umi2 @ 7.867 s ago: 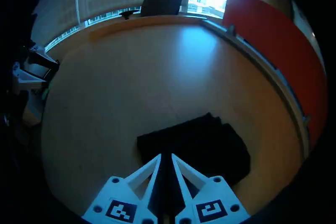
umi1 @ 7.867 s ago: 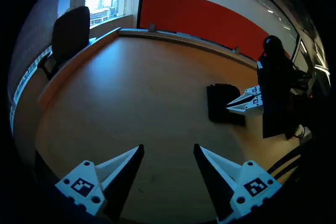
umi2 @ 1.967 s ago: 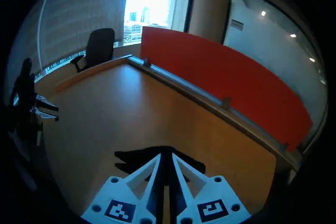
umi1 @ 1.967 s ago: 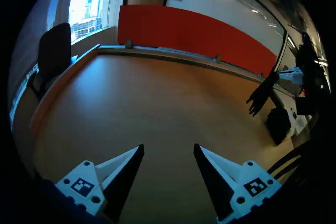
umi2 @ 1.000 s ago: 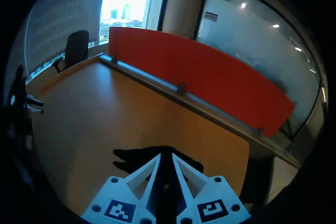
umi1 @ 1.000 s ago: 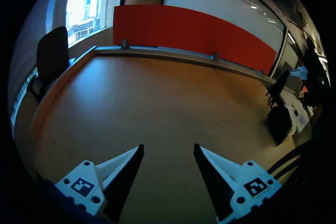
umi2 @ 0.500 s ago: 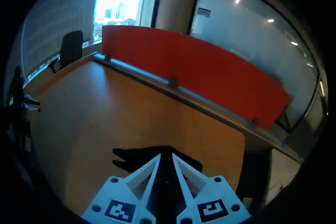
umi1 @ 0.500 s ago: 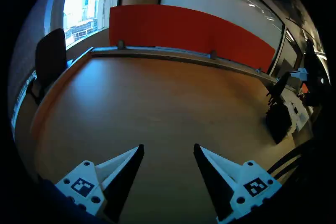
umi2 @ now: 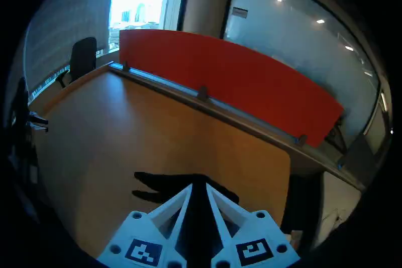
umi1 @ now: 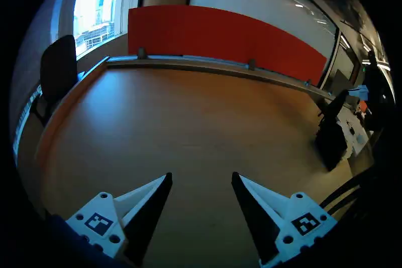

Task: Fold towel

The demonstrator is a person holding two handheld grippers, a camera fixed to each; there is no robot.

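Right gripper (umi2: 198,190): fingers drawn almost together, pinching the dark towel (umi2: 161,183); cloth bunched at the tips, with a loose flap spreading to their left.
Towel position: held up in the pinch, apparently clear of the wood, by the right edge of the desk (umi2: 151,122); none of it spread flat.
Left gripper (umi1: 200,177): fingers spread wide, holding nothing, low over bare wood near the desk's front edge, well apart from the towel.
Step in hand: probably carrying the towel in to lay it out for folding.
Doing it well: firm pinch; lower until the hanging end meets the wood, then draw back to lay it flat; bring the left gripper across for a second corner; match edges before creasing.
Risk: corners hidden in the bunch; flap tucking under.
Farther off: red partition (umi1: 226,31) along the back edge, office chair (umi1: 58,67) by the left corner, window (umi1: 98,11) beyond.
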